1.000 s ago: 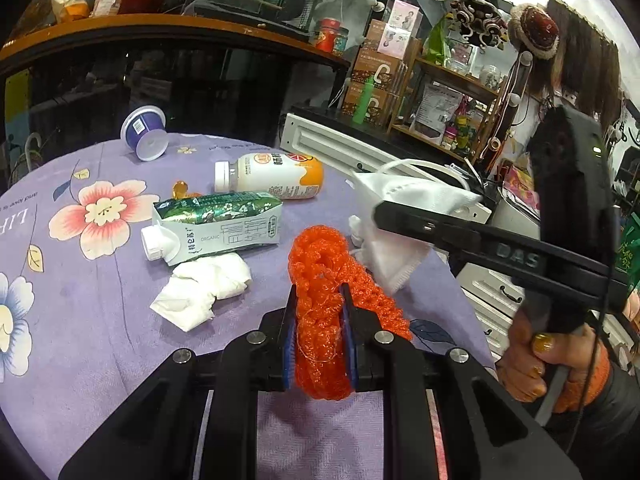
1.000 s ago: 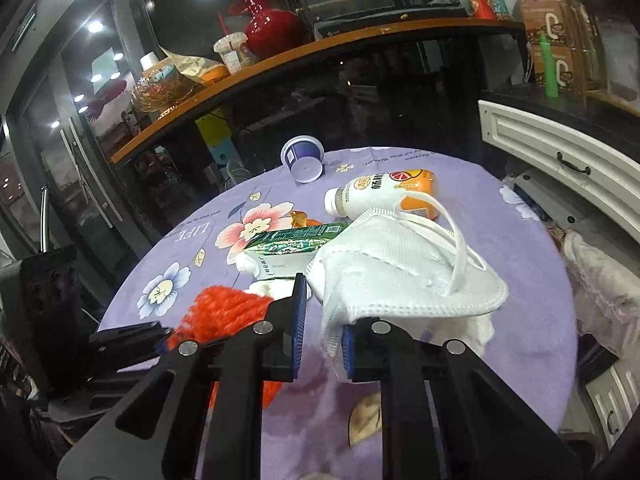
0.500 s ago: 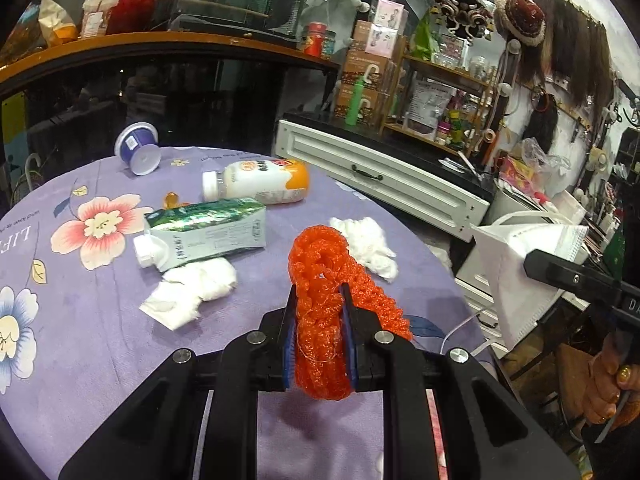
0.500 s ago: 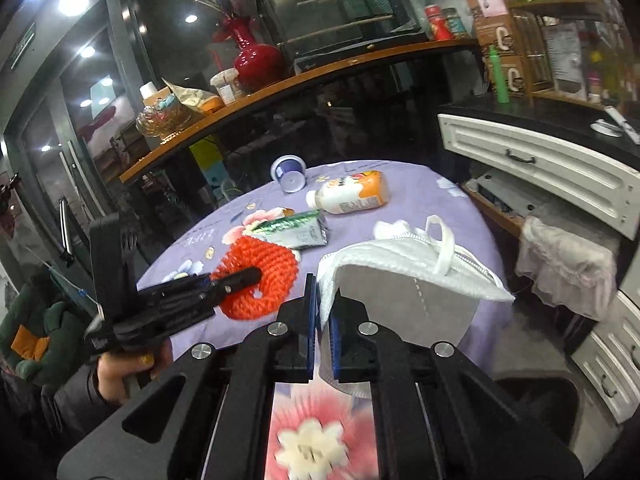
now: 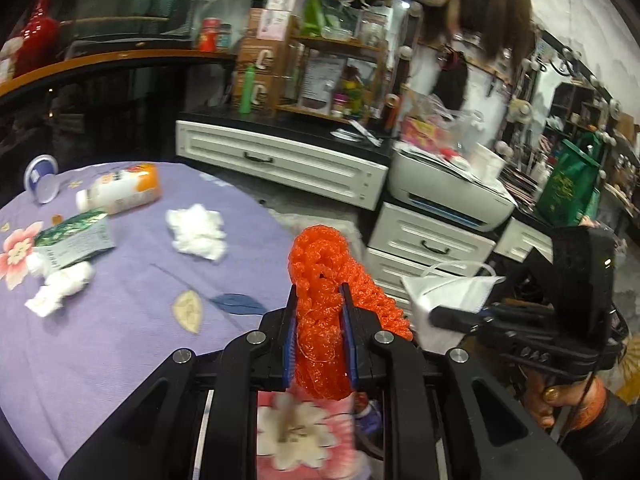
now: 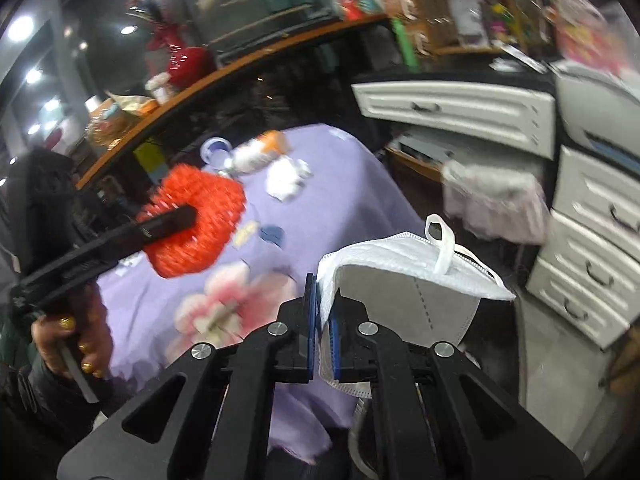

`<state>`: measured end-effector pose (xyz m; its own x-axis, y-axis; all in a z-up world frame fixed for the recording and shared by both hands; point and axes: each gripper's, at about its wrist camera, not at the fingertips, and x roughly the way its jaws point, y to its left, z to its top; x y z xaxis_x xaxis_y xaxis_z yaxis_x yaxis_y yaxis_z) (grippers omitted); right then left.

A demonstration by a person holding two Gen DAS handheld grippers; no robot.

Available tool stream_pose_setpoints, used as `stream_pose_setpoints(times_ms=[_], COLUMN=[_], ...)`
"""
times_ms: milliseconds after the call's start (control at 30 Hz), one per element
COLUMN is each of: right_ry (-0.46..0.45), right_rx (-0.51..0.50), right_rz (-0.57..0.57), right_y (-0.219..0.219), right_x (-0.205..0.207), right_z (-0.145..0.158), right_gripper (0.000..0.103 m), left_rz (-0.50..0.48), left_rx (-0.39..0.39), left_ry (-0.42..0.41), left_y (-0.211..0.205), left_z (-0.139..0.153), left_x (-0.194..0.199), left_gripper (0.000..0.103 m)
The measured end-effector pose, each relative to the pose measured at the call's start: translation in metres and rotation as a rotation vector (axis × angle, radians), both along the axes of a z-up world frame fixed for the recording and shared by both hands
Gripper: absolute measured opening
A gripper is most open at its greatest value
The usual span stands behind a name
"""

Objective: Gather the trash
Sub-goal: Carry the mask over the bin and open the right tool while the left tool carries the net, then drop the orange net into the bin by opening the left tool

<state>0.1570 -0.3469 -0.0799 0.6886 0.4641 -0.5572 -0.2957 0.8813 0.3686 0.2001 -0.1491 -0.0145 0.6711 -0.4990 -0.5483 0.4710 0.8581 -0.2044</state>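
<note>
Orange net is squeezed tight in the left gripper fingers and the white mask is pinched in the closed right gripper fingers, both past the desk edge, while tissues, a carton, a bottle and a cup lie uncollected.

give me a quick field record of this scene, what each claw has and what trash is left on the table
left claw: shut on orange mesh netting
right claw: shut on white face mask, held past the table edge
table: round, purple floral cloth
left on table: drink bottle lying on its side; green carton; purple cup tipped over; crumpled tissue; second tissue wad
bin: not in view
task state: two items held, five left to collect
</note>
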Motion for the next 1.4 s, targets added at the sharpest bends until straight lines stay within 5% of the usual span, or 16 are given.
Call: stream_pose_setpoints(times_ms=[267, 600, 667, 733, 767, 1000, 1267, 1400], right_ry=[0.158, 0.346, 0.388, 0.426, 0.433, 0.411, 0.264, 0.233], right_rx=[0.003, 0.017, 0.004, -0.014, -0.016, -0.065, -0.228, -0.192], right_rz=[-0.098, -0.156, -0.172, -0.199, -0.221, -0.274, -0.395, -0.454], right_y=[-0.036, -0.041, -0.040, -0.040, -0.042, -0.055, -0.071, -0.090], right_x=[-0.003, 0.008, 0.010, 0.011, 0.009, -0.011, -0.041, -0.049], right_z=[-0.064, -0.126, -0.137, -0.146, -0.149, -0.137, -0.097, -0.086], right_gripper=[0.006, 0.007, 0.017, 0.065, 0.075, 0.076, 0.077, 0.077], left_rz=[-0.118, -0.134, -0.130, -0.129, -0.130, -0.142, -0.185, -0.208], left_rx=[0.052, 0.112, 0.115, 0.117, 0.118, 0.129, 0.157, 0.182], left_ry=[0.045, 0.129, 0.139, 0.143, 0.143, 0.147, 0.172, 0.187], left_y=[-0.064, -0.097, -0.099, -0.101, -0.102, -0.106, -0.122, -0.131], left_z=[-0.020, -0.060, -0.064, -0.065, -0.066, -0.069, -0.082, -0.091], left_x=[-0.009, -0.008, -0.008, -0.007, -0.007, -0.008, -0.012, -0.014], left_gripper=[0.019, 0.019, 0.019, 0.019, 0.019, 0.019, 0.019, 0.019])
